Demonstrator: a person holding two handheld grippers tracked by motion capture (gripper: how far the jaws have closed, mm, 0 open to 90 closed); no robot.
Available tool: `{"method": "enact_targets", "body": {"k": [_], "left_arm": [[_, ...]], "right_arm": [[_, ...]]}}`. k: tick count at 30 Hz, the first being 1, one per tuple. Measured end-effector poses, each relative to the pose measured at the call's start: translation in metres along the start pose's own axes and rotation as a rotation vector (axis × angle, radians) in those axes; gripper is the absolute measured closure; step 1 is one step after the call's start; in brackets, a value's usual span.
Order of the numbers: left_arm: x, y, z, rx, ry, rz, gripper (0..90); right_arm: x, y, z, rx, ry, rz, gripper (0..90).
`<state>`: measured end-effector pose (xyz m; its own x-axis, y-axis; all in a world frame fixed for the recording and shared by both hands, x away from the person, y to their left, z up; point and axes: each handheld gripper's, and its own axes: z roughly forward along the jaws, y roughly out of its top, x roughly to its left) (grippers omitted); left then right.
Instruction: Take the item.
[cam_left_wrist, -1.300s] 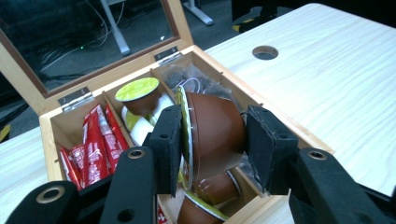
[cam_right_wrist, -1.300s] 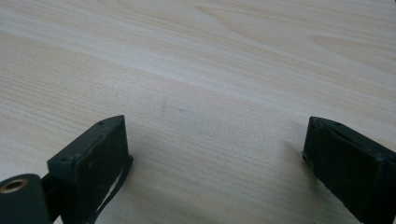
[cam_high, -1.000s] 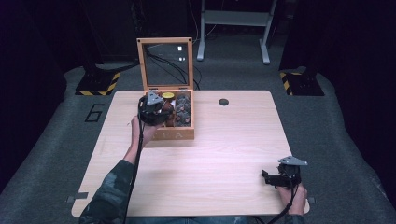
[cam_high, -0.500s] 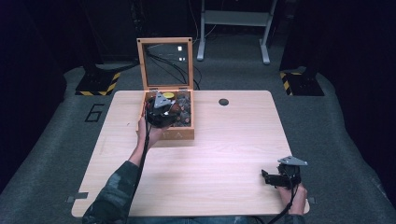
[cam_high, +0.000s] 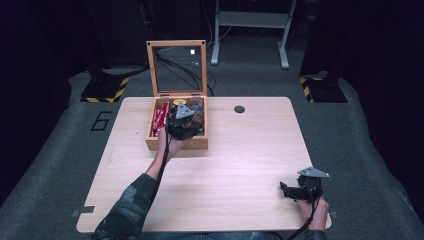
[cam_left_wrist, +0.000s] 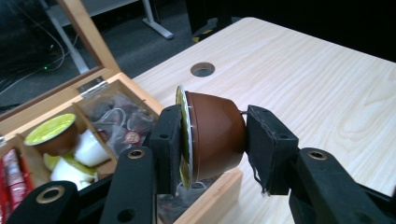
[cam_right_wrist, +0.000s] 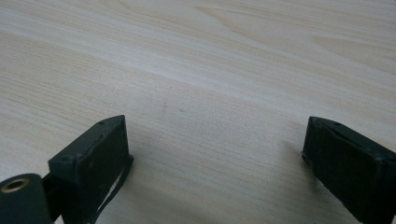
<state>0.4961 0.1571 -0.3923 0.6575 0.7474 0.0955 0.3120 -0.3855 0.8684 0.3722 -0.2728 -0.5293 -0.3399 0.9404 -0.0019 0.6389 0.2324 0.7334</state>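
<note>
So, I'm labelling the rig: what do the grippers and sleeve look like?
Both the left gripper and the right gripper are black, each topped by a grey three-cornered plate and trailing a black cable. Their blocky black fingers have brass-ringed holes. The left sleeve is camouflage.

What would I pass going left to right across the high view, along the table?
Wooden box with the left gripper over it → table hole → right gripper.

wooden table (cam_high: 240, 150), grey carpet (cam_high: 360, 130), hazard-striped bases (cam_high: 107, 90)
</note>
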Motion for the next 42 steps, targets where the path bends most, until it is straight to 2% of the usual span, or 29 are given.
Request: {"method": "enact_targets", "body": {"k": [25,34,42], "left_arm": [[-0.035,-0.012,0.037,0.039,-0.090,-0.001,57.0],[-0.054,-0.026,0.055,0.075,-0.134,-0.006,56.9],[-0.064,-0.034,0.068,0.097,-0.158,-0.010,56.9]], "right_arm": [[0.000,0.000,0.000,-0.003,-0.001,-0.006,6.9],[0.001,0.000,0.000,-0.004,-0.002,0.000,7.0],[0.000,0.000,0.000,-0.003,-0.001,-0.007,7.0]]}}
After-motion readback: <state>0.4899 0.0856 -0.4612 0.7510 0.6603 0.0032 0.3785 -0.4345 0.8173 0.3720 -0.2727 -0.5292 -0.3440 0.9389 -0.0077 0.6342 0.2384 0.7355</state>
